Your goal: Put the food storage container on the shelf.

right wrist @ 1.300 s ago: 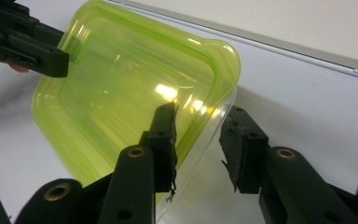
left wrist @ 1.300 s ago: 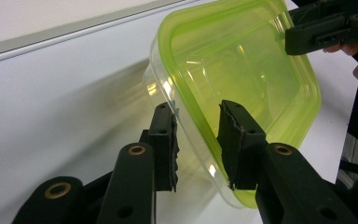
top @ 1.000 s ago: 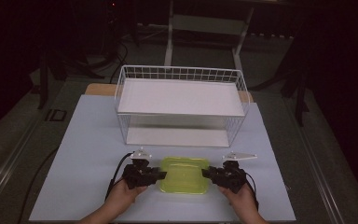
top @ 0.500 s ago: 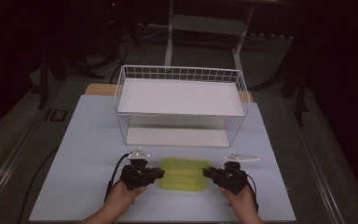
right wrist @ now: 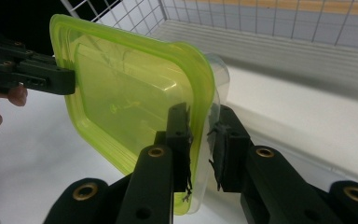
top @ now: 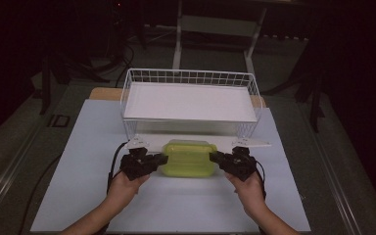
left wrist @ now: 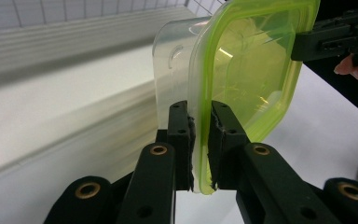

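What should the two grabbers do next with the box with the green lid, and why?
Probably carry the clear plastic box with the green lid forward, toward the white wire shelf rack. The left gripper and right gripper each pinch an end of the lid's rim, and the rack stands just behind it. Whether it belongs on the upper or lower shelf is a guess.

Left gripper (left wrist: 199, 154): jaws closed on the near rim of a clear container (left wrist: 177, 79) with a yellow-green lid (left wrist: 251, 70), held on edge in this view. Right gripper (left wrist: 328, 39) grips the lid's far rim at upper right, fingers (left wrist: 354, 70) just below it. White shelf (left wrist: 65, 112) and wire grid (left wrist: 28, 9) behind.
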The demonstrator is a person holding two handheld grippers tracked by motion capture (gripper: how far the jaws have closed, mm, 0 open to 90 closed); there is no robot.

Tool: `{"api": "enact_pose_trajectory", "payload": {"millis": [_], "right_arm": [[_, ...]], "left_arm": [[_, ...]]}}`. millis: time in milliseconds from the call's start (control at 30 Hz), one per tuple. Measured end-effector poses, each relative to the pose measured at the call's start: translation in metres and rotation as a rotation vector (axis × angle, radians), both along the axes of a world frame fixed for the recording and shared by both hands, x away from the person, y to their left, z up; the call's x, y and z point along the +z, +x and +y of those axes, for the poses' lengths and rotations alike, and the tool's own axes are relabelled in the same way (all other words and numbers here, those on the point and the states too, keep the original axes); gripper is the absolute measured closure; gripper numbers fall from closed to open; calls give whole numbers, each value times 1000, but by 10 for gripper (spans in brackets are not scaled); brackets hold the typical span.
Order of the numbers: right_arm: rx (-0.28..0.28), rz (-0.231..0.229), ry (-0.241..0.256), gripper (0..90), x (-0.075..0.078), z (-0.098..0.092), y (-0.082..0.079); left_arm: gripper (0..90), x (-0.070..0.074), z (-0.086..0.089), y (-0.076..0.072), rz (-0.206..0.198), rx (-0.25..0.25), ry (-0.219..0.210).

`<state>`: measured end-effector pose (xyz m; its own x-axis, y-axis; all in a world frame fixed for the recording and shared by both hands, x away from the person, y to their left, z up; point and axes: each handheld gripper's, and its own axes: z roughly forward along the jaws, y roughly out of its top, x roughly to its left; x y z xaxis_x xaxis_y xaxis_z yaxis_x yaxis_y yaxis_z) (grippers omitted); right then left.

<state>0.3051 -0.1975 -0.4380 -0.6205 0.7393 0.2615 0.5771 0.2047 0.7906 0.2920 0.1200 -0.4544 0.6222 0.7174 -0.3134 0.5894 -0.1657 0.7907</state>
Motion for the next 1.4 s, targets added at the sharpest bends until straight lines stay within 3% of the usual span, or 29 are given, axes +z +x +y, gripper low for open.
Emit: {"api": "enact_pose_trajectory", "payload": {"millis": [167,467,700,833,900,967,1233,1400], "right_arm": [[-19,18,5,782,-5,2,15],[-44,38,-27,782,-20,8,33],[-57,2,-40,782,-27,13,47],[-77,8,-51,780,-31,15,53],[-84,6,-61,780,-33,16,54],[-80,-16,-80,779,-36,17,55],[-107,-20,-69,770,-41,15,64],[-124,-76,-76,752,-44,16,65]], "left_arm": [[809,-8,1,15,-4,6,-8],[807,-29,0,37,32,34,-6],[805,-34,1,51,29,57,-1],[806,-40,0,57,64,69,-15],[804,-43,-1,59,64,70,-3],[803,-46,2,63,63,62,-21],[790,-48,-2,66,38,77,-26],[774,-50,-3,69,12,88,-32]]}}
